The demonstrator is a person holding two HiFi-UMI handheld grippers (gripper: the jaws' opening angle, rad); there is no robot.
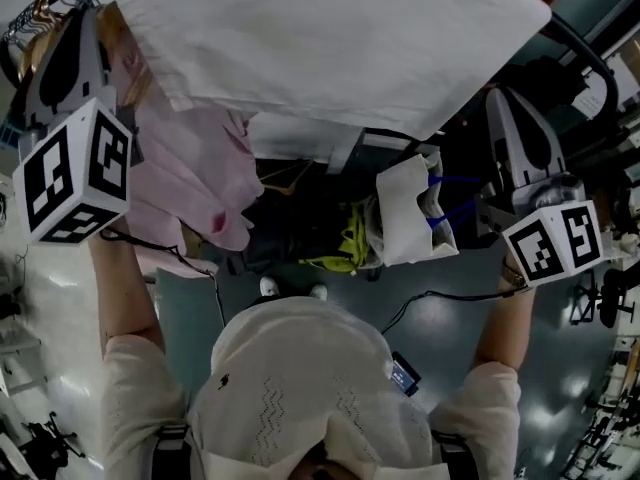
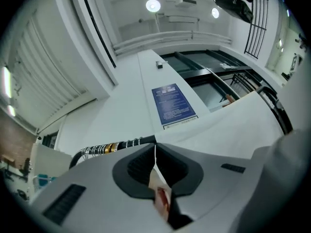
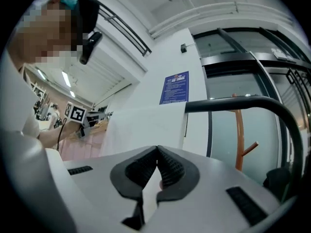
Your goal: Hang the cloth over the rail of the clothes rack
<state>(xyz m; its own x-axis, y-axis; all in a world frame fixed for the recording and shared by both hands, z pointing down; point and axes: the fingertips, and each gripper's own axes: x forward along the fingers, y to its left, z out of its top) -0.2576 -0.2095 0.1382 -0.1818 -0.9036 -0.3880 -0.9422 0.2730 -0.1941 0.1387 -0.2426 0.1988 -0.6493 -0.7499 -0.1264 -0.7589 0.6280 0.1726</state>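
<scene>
A large white cloth (image 1: 330, 38) is spread wide across the top of the head view, stretched between both raised grippers. My left gripper (image 2: 155, 152) is shut on its thin edge, which runs down between the pads; in the head view this gripper (image 1: 88, 8) is at the top left. My right gripper (image 3: 157, 154) is shut too, with a strip of the white cloth (image 3: 146, 125) pinched between its pads. It sits at the cloth's right edge (image 1: 497, 93). The black rail (image 3: 233, 103) curves just beyond the right jaws. In the left gripper view the rail (image 2: 112, 146) carries several hanger hooks.
Pink garments (image 1: 190, 168) hang on the rack under the cloth at the left. A white bag (image 1: 410, 208) and yellow-green straps (image 1: 350, 243) lie below on the floor. A blue notice (image 2: 174, 105) is on the white wall ahead. An orange stand (image 3: 239, 140) rises behind the rail.
</scene>
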